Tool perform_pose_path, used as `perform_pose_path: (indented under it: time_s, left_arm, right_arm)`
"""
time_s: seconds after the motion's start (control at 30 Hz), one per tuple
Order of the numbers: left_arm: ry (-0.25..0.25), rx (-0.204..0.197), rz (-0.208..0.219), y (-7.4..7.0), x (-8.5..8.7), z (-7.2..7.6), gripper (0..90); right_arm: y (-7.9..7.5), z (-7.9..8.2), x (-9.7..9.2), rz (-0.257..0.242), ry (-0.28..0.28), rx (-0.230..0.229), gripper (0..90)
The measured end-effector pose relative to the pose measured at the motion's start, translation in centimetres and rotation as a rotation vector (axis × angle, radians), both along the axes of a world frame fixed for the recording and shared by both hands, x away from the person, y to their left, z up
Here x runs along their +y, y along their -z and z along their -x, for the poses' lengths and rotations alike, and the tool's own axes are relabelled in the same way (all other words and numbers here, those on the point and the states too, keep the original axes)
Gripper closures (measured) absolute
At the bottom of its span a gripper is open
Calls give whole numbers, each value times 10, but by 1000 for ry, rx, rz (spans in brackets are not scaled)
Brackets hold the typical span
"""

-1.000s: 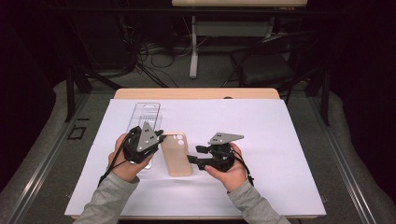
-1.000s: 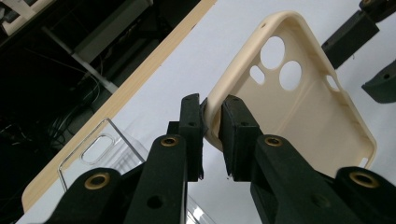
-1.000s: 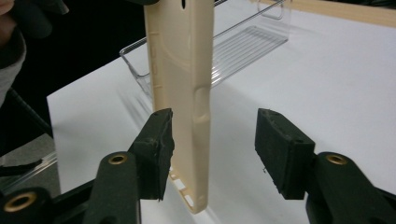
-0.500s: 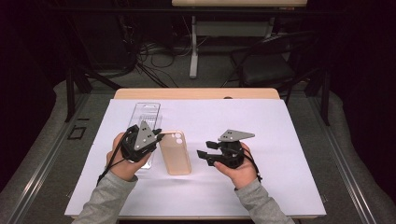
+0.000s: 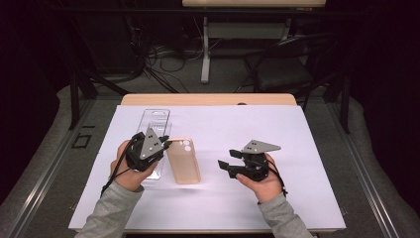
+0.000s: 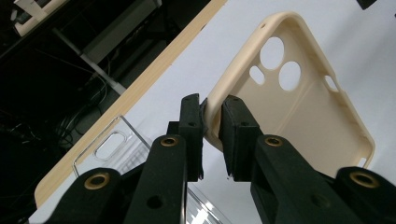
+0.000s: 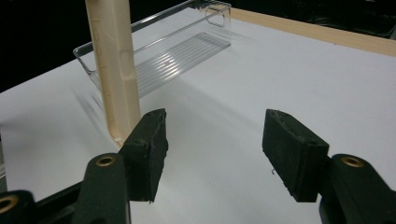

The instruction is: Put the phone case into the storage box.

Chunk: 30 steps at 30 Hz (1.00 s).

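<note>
Keep your left gripper (image 6: 212,140) clamped firmly on the beige phone case (image 5: 184,161) rim near its camera end — don't let it twist. Your right gripper (image 5: 224,166), at the case's 3 o'clock, has just been opening with nothing between its jaws. The case sits mid-sheet beside the clear plastic tray (image 5: 152,124), long axis 12-to-6, camera holes toward 12.

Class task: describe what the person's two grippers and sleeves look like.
Both the left gripper and right gripper are black, each topped by a grey three-cornered plate with small holes. Brass-coloured rivets mark the jaw arms. Black cables trail past the wrists. The sleeves are grey.
</note>
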State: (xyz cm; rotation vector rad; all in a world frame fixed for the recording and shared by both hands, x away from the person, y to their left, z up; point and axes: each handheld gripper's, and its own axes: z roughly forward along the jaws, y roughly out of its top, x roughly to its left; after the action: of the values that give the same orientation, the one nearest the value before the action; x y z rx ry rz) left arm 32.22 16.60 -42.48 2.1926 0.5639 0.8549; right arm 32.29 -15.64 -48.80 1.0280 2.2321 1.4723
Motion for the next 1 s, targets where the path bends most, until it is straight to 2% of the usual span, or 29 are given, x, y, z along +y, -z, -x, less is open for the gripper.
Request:
perform_pose_path:
  time_s: [0.3,0.47,0.6,0.9,1.0]
  left_arm:
    - [-12,-18,11,-3,2,2,795]
    - [-35,-10,56,-4,8,0,795]
    - [-39,-7,74,-5,11,-1,794]
    - [-49,-8,76,-5,13,-2,793]
    - [-44,14,71,-4,13,-6,793]
  right_arm:
    - [3,7,-9,36,32,5,384]
    - [2,7,-11,34,41,-12,384]
    - [2,7,-12,36,47,-14,384]
    - [2,7,-16,46,71,-19,347]
    - [3,9,-19,61,76,-17,339]
